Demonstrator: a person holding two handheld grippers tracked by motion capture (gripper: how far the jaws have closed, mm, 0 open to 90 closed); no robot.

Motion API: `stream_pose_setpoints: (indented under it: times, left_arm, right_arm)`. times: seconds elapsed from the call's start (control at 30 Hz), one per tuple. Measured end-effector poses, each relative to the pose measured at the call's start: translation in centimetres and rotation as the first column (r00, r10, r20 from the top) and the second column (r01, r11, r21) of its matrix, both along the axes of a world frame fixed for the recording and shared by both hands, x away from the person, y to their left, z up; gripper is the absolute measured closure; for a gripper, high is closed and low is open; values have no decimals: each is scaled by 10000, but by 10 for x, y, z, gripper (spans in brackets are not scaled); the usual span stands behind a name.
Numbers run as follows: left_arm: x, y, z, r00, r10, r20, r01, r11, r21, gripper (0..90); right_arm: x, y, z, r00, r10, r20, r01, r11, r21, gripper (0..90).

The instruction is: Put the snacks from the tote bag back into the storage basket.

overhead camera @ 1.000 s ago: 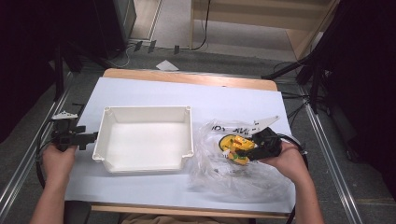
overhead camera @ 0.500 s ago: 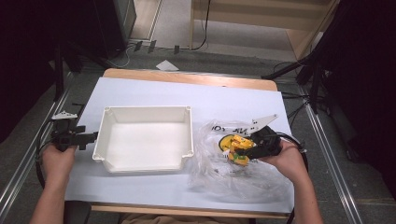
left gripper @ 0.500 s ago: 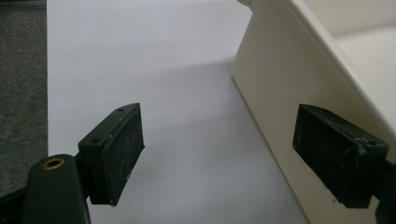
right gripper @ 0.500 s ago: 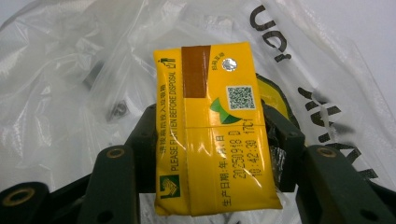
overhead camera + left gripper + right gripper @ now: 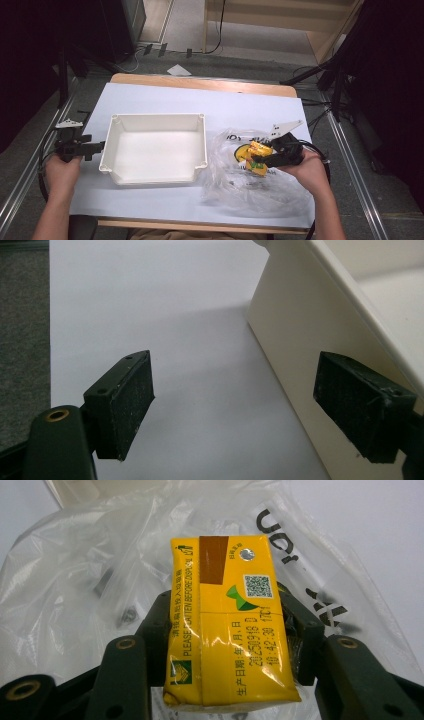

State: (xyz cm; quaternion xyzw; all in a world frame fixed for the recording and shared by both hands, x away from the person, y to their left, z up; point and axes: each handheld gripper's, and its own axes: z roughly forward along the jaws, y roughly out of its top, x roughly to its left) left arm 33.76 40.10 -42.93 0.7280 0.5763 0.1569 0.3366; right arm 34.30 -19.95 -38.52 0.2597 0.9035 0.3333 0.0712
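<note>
The right gripper has its fingers pressed against the two narrow sides of a yellow drink carton; the jaws have just been closing and now clamp the carton between them. The carton stands with its printed face towards the gripper's camera, showing a brown patch, a foil straw hole and a small square code near its top. In the high view the right gripper and the carton sit just to the right of the white tray, over a crumpled clear plastic bag that spreads across the table on that side of the tray. The bag bears black lettering, and more yellow shows through it beside the carton. Whether the carton rests on the bag or is lifted off it cannot be told.

The left gripper lies just to the left of the tray, level with its near half, held in the person's left hand. Its fingers stand wide apart with nothing between them but bare table; one finger is close to the tray's outer wall, and contact cannot be told.

The tray itself is shallow, rectangular and holds nothing. Beyond the tray, the white table top runs to a wooden far edge.
</note>
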Motion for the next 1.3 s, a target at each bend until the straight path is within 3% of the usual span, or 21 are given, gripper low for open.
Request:
stream_pose_setpoints:
  times: [0.37, 0.73, 1.3]
  left_arm:
    - [0, 0, 0, 10000, 2, -6, -2, 10000, 0, 174]
    - [0, 0, 0, 10000, 8, -7, -8, 10000, 0, 174]
    - [-3, 0, -1, 10000, 25, -15, -25, 10000, 65, 174]
  right_arm:
    - [-1, 0, 9, 9999, -150, 23, 148, 9981, 596, 520]
    - [-3, 5, 17, 9998, -164, 79, 156, 9962, 852, 521]
    - [-1, 21, 26, 9985, 366, 413, -406, 9941, 1009, 521]
